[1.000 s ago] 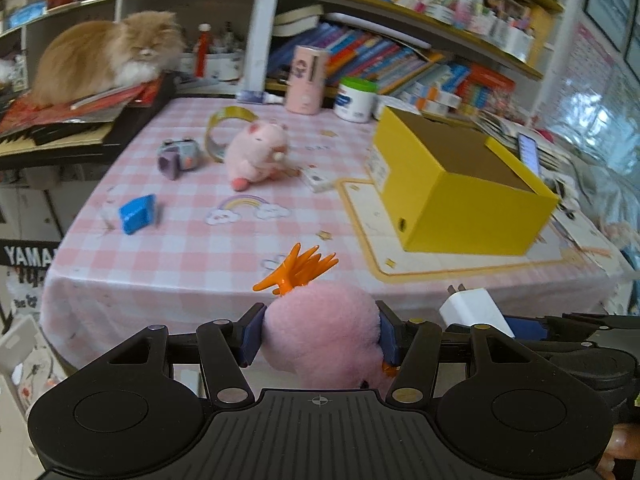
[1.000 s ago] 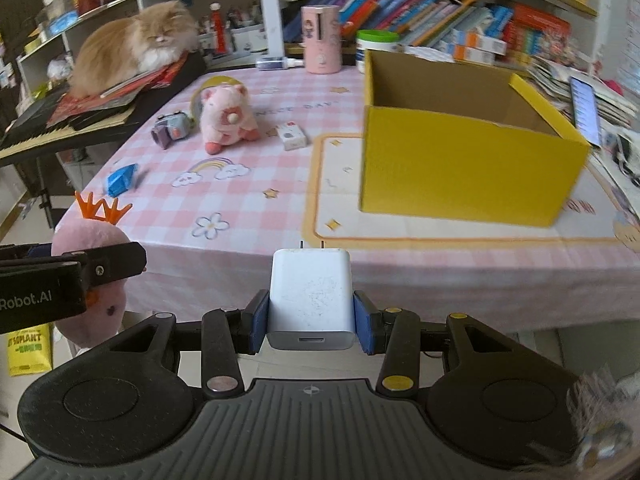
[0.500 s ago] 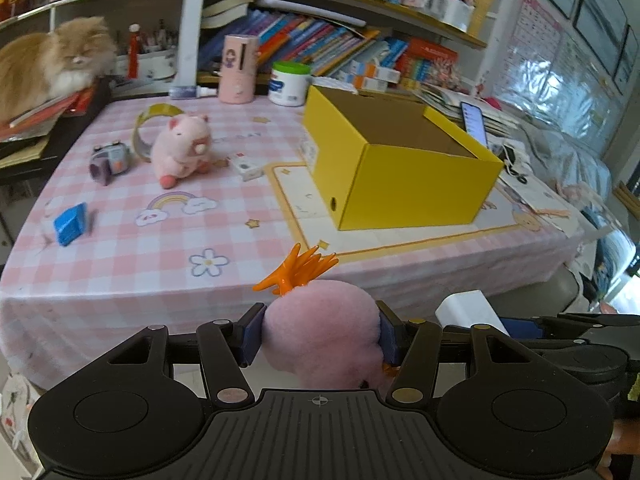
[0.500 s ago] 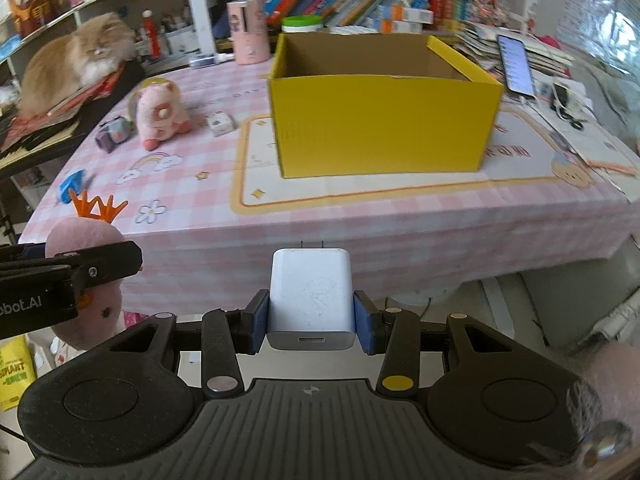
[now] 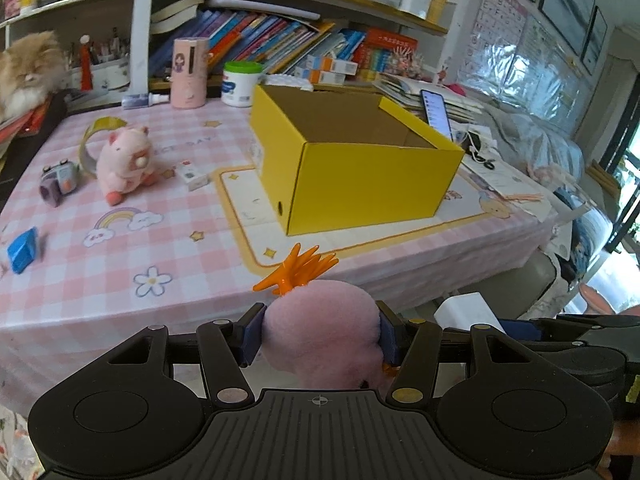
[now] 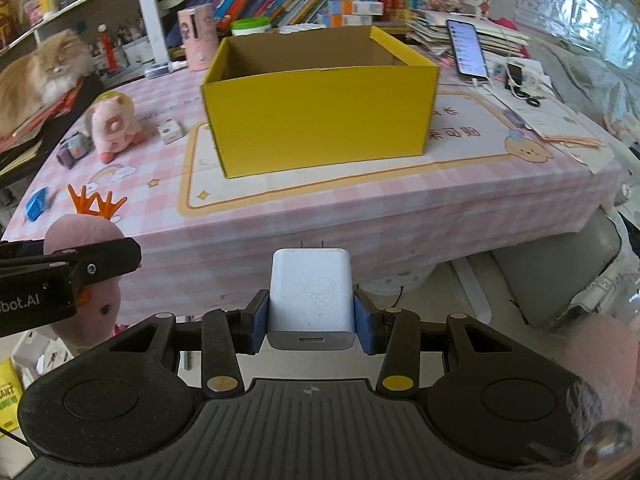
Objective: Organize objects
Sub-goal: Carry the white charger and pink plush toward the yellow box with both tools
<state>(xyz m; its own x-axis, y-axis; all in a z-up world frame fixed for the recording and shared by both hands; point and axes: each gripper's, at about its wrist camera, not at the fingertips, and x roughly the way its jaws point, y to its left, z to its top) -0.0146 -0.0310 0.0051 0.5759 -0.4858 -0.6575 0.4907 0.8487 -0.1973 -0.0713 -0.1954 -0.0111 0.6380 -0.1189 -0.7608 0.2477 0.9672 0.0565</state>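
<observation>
My left gripper [image 5: 320, 334] is closed on a pink plush toy [image 5: 322, 332]. The blue pads press into its soft sides, which is why the body bulges between them. Its long axis runs along my fingers, with the orange crest [image 5: 298, 270] pointing forward toward the yellow box [image 5: 360, 168]. I judge the clamp sits at the widest part so the toy cannot slip.

My right gripper [image 6: 311, 320] is closed on a white charger [image 6: 311, 296], pads flat against its two narrow sides. Its long axis lies along the fingers: the prongs [image 6: 311, 244] point toward the yellow box, and the port faces back toward the camera. Flat faces give a firm hold.

Both loads hang in front of the table's near edge, short of the yellow box and lower than its rim.

The yellow box stands open and upright on a mat [image 6: 192, 184], its long side facing me. No contents show inside it. I judge it is the drop point.

Left of the yellow box, a pink pig toy [image 6: 112, 126], a small white box [image 6: 171, 132] and a blue item [image 6: 36, 204] lie unsorted.
</observation>
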